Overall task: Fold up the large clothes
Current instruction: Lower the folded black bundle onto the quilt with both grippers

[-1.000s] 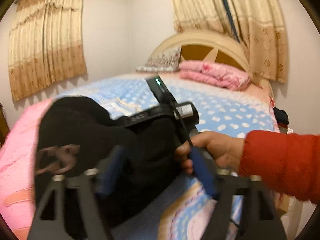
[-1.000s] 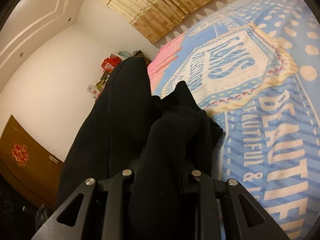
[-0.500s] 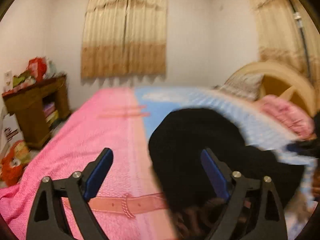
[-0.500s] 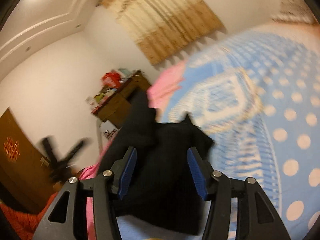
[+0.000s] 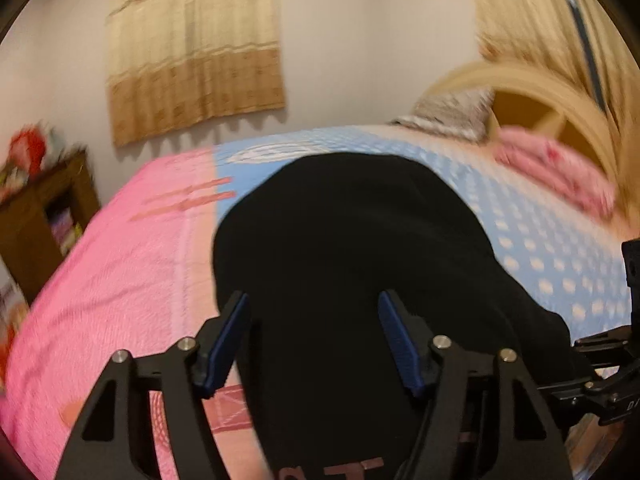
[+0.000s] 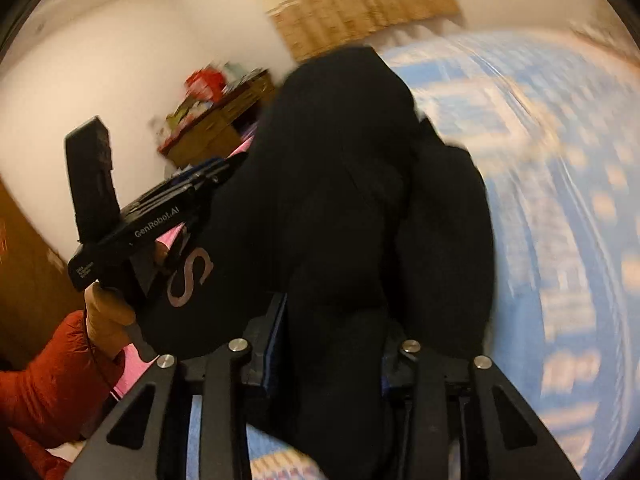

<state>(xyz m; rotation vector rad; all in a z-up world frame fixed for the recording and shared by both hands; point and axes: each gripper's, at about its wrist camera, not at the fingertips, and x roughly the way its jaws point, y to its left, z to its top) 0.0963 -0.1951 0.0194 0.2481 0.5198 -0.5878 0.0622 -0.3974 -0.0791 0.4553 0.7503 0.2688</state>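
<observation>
A black garment [image 5: 348, 248] with pale lettering lies bunched on the bed, part of it lifted. My left gripper [image 5: 316, 332] has its jaws apart around the black cloth, with the blue pads [image 5: 224, 340] not pressed together. In the right wrist view the left gripper [image 6: 172, 204] reaches into the garment's left edge [image 6: 340, 184]. My right gripper [image 6: 332, 356] is shut on a thick fold of the black garment, which fills the space between its fingers.
The bed has a pink blanket [image 5: 120, 272] on the left and a blue dotted cover [image 5: 560, 264] on the right. A folded pink quilt [image 5: 552, 172] and a pillow [image 5: 448, 116] lie by the headboard. A wooden cabinet [image 5: 44, 212] stands left of the bed.
The left gripper has swung back over the garment and narrowed its jaws around the cloth. The right gripper, open half a second ago, has closed on a fold of the garment.
</observation>
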